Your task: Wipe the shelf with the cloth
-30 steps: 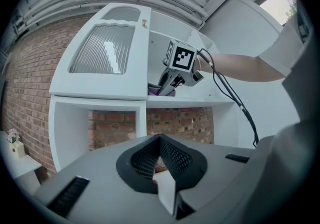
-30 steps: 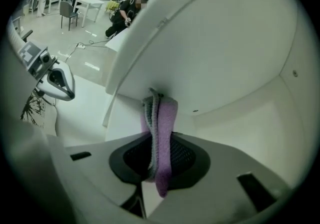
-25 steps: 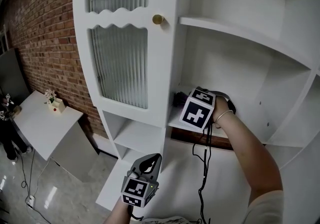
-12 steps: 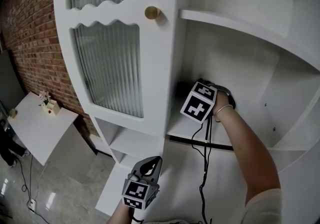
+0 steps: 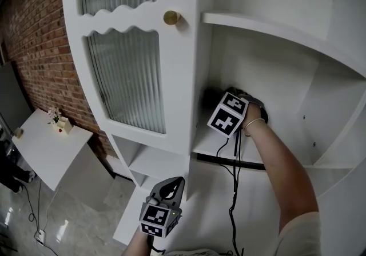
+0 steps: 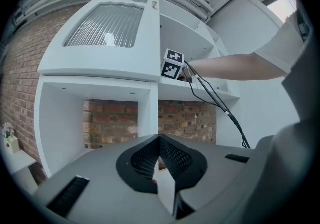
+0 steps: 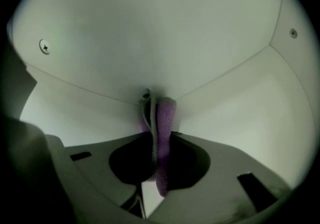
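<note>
- The white cabinet (image 5: 191,49) fills the head view, and the shelf (image 5: 217,145) to be wiped is the board just right of its ribbed-glass door (image 5: 128,75).
- The right gripper (image 5: 213,100) is reached deep into that compartment. It points at the back left corner, where the walls and the board meet in its own view.
- The left gripper (image 5: 171,183) hangs low, at about 7 o'clock from the right one and well apart from the shelf. The right arm is plainly the nearer one for the wiping.
- The left jaws are pressed together with nothing between them (image 6: 160,140).
- The right jaws (image 7: 161,135) are pinching the cloth (image 7: 166,113), a purple fold standing on edge.
- The cloth's long axis runs straight out along the jaws toward 12 o'clock, and its end looks to be at or touching the corner.
- As I judge it, the unwiped run of the board lies toward 3 o'clock from the cloth in the head view, so the stroke would draw that way, out of the corner.
</note>
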